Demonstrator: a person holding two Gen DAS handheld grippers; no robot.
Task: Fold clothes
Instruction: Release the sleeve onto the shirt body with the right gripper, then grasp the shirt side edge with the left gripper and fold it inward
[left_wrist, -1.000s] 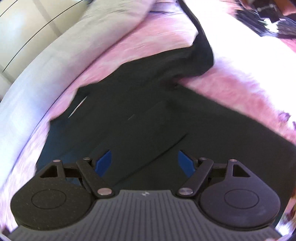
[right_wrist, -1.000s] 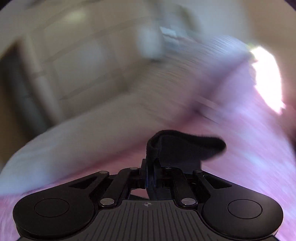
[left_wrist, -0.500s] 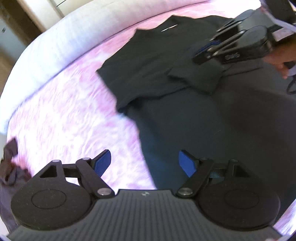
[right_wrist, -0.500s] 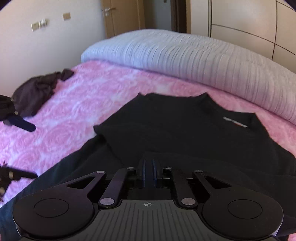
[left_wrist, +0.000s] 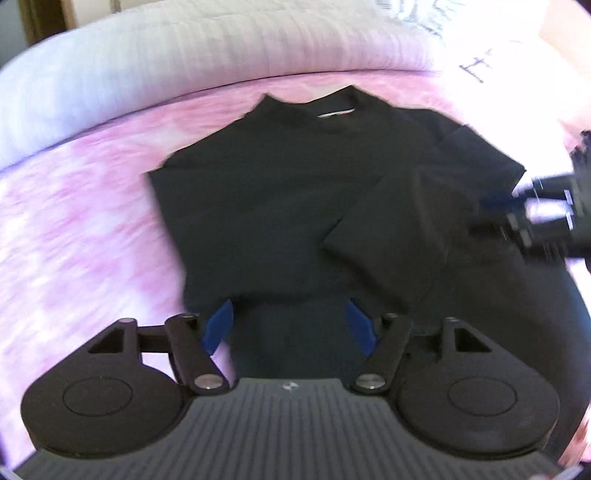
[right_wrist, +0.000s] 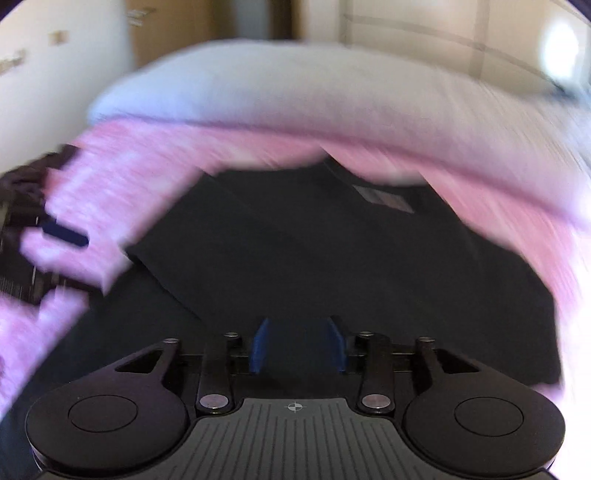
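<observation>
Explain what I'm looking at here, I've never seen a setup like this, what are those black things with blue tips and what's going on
These are two handheld grippers, one in each of a person's hands, each with a fisheye camera looking forward along its fingers. There is no robot arm. One picture comes from the left gripper, the other from the right gripper; the blue tips are the pads of their jaws. Both jaws stand open and hold nothing. A black T-shirt lies spread on a pink bedspread, with one sleeve folded in over its body. A pale ribbed pillow lies behind it. The job is folding clothes. Both pictures are blurred by motion.
</observation>
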